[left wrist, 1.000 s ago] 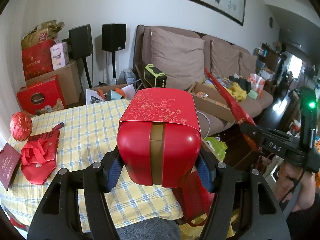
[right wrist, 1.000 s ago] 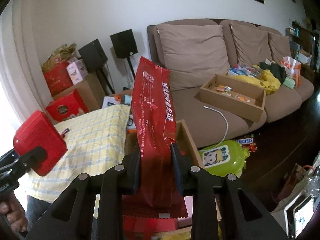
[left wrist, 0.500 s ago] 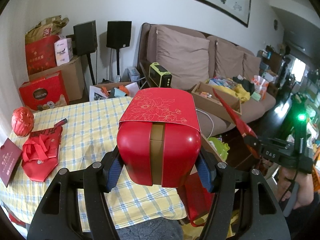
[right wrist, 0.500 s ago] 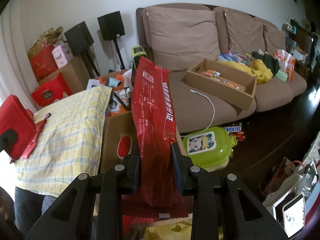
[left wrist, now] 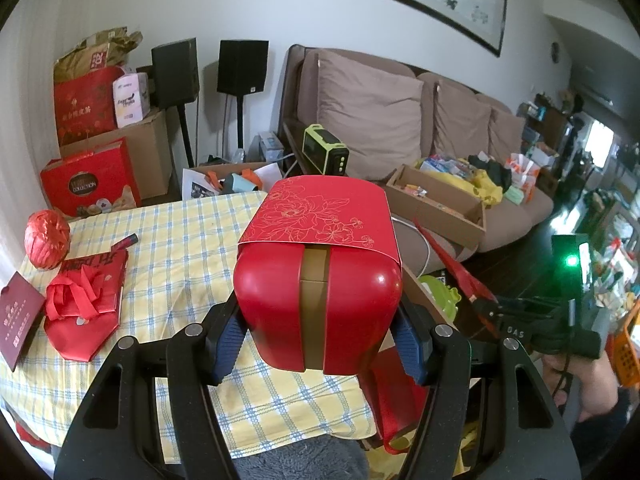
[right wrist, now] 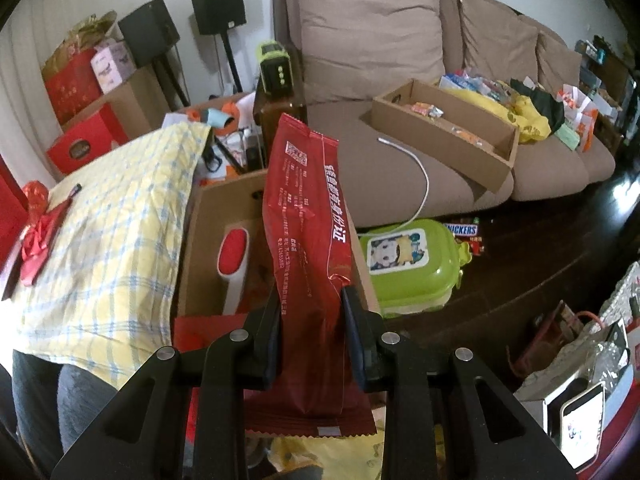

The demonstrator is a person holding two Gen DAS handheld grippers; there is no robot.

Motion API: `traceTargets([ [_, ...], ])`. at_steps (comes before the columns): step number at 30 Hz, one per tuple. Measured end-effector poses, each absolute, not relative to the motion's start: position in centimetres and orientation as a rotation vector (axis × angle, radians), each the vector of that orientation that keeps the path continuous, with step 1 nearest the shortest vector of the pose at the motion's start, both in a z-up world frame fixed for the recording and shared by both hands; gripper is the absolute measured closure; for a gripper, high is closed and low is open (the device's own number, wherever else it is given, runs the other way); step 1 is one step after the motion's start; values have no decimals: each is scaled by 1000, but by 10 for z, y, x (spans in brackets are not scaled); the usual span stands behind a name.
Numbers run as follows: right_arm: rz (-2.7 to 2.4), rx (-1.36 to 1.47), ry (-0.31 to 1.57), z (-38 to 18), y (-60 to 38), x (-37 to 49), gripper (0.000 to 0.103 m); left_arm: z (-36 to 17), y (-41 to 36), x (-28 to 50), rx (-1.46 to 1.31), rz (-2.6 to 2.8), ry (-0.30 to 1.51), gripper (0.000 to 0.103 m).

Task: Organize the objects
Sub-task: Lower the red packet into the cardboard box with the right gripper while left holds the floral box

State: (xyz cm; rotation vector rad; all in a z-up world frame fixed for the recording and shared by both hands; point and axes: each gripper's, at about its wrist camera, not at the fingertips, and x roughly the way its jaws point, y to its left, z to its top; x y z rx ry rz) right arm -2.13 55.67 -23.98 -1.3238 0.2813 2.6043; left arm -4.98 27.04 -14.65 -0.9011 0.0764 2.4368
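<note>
Up close, the left gripper [left wrist: 320,332] clamps a red box [left wrist: 320,276] above the checked tablecloth [left wrist: 180,248]; the right gripper [right wrist: 312,336] pinches a red snack packet [right wrist: 308,240] over an open cardboard box [right wrist: 212,216].

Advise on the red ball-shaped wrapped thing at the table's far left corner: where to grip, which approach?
Grip the red foil-wrapped ball across its middle, its widest part, jaws on opposite sides, coming from above. It sits free on the checked tablecloth, and the crinkled wrap offers no handle. The red pouch lies close in front, so a low approach would probably snag it. Both grippers are full now.
</note>
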Motion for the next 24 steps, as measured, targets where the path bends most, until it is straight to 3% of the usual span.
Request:
traceTargets([
  [24, 2462, -1602, 161, -299, 551, -37, 76, -148, 266, -56, -921, 2455, 80, 42],
])
